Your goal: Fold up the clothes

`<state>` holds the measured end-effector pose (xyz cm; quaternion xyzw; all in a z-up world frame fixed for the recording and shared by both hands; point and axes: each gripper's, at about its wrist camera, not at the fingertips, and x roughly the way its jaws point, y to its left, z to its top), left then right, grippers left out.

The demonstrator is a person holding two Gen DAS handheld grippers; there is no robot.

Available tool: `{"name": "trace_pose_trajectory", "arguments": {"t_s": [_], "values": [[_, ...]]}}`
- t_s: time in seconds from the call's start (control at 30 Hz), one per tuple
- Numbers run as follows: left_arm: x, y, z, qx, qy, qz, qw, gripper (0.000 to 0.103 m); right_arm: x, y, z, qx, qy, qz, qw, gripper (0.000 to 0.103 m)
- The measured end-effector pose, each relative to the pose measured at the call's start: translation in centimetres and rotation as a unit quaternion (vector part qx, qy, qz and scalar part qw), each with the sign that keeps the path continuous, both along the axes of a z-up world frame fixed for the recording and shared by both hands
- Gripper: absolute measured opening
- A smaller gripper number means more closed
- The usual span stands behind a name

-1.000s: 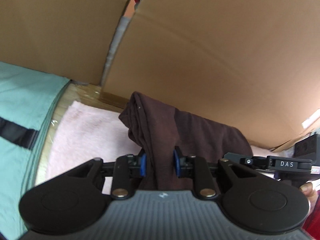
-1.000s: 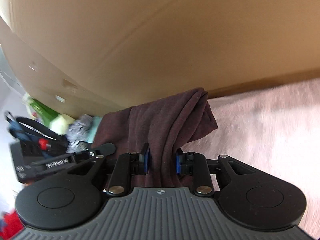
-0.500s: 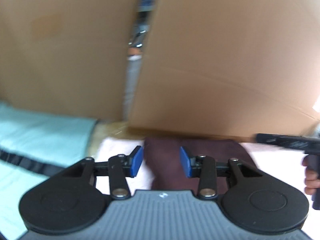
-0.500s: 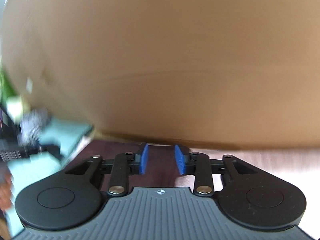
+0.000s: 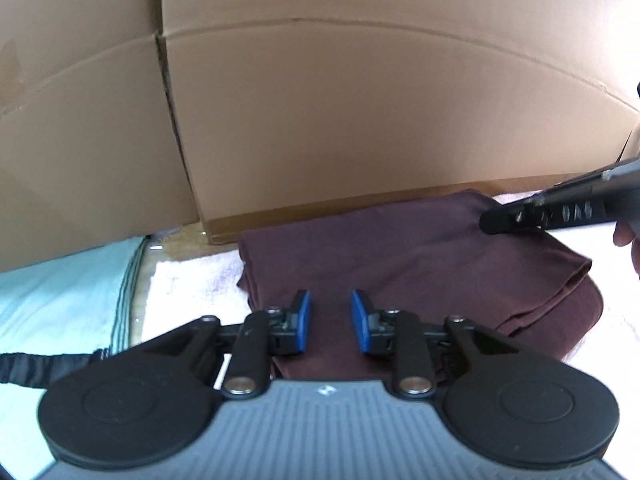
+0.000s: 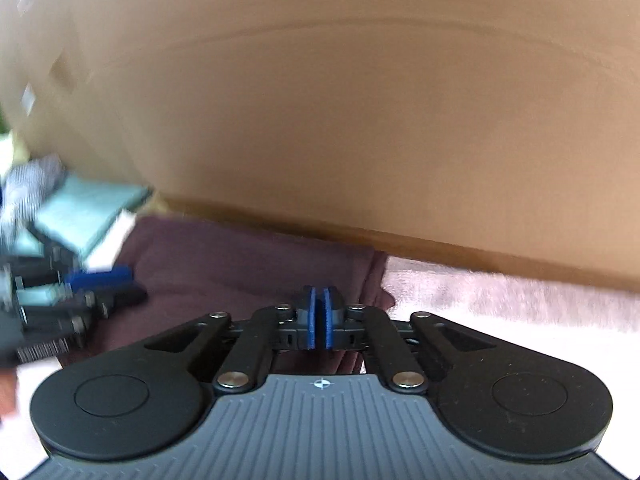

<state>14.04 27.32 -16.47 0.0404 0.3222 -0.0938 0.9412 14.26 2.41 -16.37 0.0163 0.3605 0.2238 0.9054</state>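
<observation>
Dark maroon folded cloth garment (image 5: 404, 264) flat on pale pink fluffy towel (image 5: 192, 284); left gripper (image 5: 331, 320) narrowly parted, closing, empty; right gripper (image 6: 319, 316) pressed together, empty.

The left tongs (image 5: 331, 320) point forward and downward, blue pads (image 5: 304, 320) apart with a clear gap and nothing pressed between them; the jaws have just been closing. The right tongs (image 6: 319, 316) tilt down likewise, pads (image 6: 311, 318) closed flat together on nothing
</observation>
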Motion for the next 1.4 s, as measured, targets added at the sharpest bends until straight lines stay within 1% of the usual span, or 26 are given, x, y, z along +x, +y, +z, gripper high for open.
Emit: {"name": "trace_pose_trajectory", "arguments": {"t_s": [0.03, 0.07, 0.1, 0.17, 0.23, 0.3, 0.37, 0.47, 0.53, 0.6, 0.63, 0.67, 0.73, 0.77, 0.8, 0.87, 0.93, 1.0, 1.07, 1.13, 1.17, 1.2, 1.27, 1.33, 1.37, 1.4], "values": [[-0.2, 0.0, 0.6, 0.0, -0.01, -0.004, 0.9999, 0.029, 0.0, -0.2, 0.4, 0.003, -0.012, -0.016, 1.0, 0.008], [-0.5, 0.0, 1.2, 0.0, -0.02, -0.008, 0.9998, 0.036, 0.3, -0.1, 0.6, -0.009, -0.021, -0.019, 1.0, 0.013], [-0.4, -0.2, 1.0, 0.005, -0.016, -0.013, 0.9998, 0.041, 0.6, 0.1, 0.6, -0.019, -0.027, -0.018, 0.999, 0.013], [0.0, -0.5, -0.4, 0.02, 0.001, -0.018, 0.9996, 0.041, 1.5, 0.8, -0.4, -0.039, -0.013, -0.004, 0.999, 0.013], [0.3, -0.5, -1.4, 0.019, -0.001, -0.015, 0.9997, 0.041, 2.0, 0.9, -1.4, -0.041, -0.004, -0.005, 0.999, 0.012], [0.6, -0.5, -0.9, 0.017, 0.006, -0.015, 0.9997, 0.04, 2.2, 0.8, -1.5, -0.037, 0.001, -0.008, 0.999, 0.013], [0.2, 0.0, 0.3, 0.005, -0.004, -0.01, 0.9999, 0.038, 1.8, 0.7, -0.3, -0.041, 0.001, -0.012, 0.999, 0.013], [-1.5, 0.7, 1.3, -0.016, -0.019, -0.004, 0.9997, 0.039, -1.5, -0.2, 1.7, -0.019, -0.019, 0.005, 1.0, 0.013], [-2.9, 0.7, 0.8, -0.012, -0.013, -0.007, 0.9998, 0.039, -4.2, -0.6, 2.2, -0.011, -0.023, 0.021, 0.999, 0.013], [-3.8, 0.4, -0.6, 0.009, 0.004, -0.014, 0.9999, 0.046, -6.6, -0.3, 1.3, -0.043, -0.022, 0.044, 0.998, 0.013], [-4.3, 0.4, -1.4, 0.019, -0.004, -0.017, 0.9997, 0.048, -7.4, 0.0, 0.3, -0.076, -0.025, 0.05, 0.996, 0.013], [-4.6, 0.5, -1.8, 0.018, -0.013, -0.016, 0.9996, 0.052, -7.9, -0.1, -0.5, -0.088, -0.026, 0.051, 0.995, 0.012], [-4.2, 0.9, -1.7, 0.002, -0.001, -0.011, 0.9999, 0.053, -8.0, -0.9, -1.2, -0.07, -0.025, 0.027, 0.997, 0.013], [-4.0, 1.0, -1.5, 0.008, 0.0, -0.015, 0.9999, 0.054, -7.8, -0.8, -0.9, -0.067, -0.021, 0.024, 0.997, 0.013], [-3.9, 1.1, -1.3, 0.016, 0.0, -0.02, 0.9997, 0.053, -7.9, -0.3, -0.4, -0.073, -0.029, 0.024, 0.997, 0.013], [-4.8, 0.9, -0.4, 0.025, -0.009, -0.03, 0.9992, 0.048, -8.9, -0.2, 0.5, -0.069, -0.047, 0.034, 0.996, 0.013], [-5.5, 0.4, -0.4, 0.044, 0.0, -0.04, 0.9982, 0.049, -10.3, -0.5, 1.0, -0.056, -0.059, 0.049, 0.995, 0.015], [-6.1, 0.3, -1.0, 0.055, -0.002, -0.044, 0.9975, 0.057, -10.5, 0.0, -0.2, -0.057, -0.034, 0.054, 0.996, 0.016], [-6.3, 0.6, -1.1, 0.045, 0.004, -0.037, 0.9983, 0.063, -10.7, -0.1, -0.9, -0.052, -0.03, 0.048, 0.997, 0.016], [-6.1, 1.1, -0.9, 0.033, 0.018, -0.027, 0.9989, 0.067, -10.7, -0.4, -0.5, -0.051, -0.014, 0.042, 0.998, 0.016], [-6.3, 1.1, -0.9, 0.043, 0.021, -0.027, 0.9985, 0.068, -10.7, -0.5, -0.3, -0.054, -0.008, 0.04, 0.998, 0.016], [-6.5, 1.0, -0.9, 0.057, 0.023, -0.028, 0.9977, 0.067, -10.7, -0.6, -0.2, -0.071, -0.011, 0.042, 0.997, 0.016], [-7.2, 0.6, -1.0, 0.091, 0.026, -0.027, 0.9951, 0.066, -10.9, -0.7, 0.1, -0.1, -0.015, 0.044, 0.994, 0.022], [-8.2, 0.1, -1.2, 0.135, 0.028, -0.024, 0.9902, 0.065, -12.2, -1.3, 0.8, -0.098, -0.013, 0.04, 0.994, 0.025], [-8.7, 0.1, -1.0, 0.139, 0.03, -0.017, 0.9896, 0.065, -12.9, -1.9, 1.2, -0.091, -0.008, 0.041, 0.995, 0.028], [-9.2, 0.1, -0.6, 0.129, 0.031, -0.008, 0.9911, 0.065, -13.5, -3.1, 2.0, -0.088, -0.002, 0.04, 0.995, 0.033]]}}
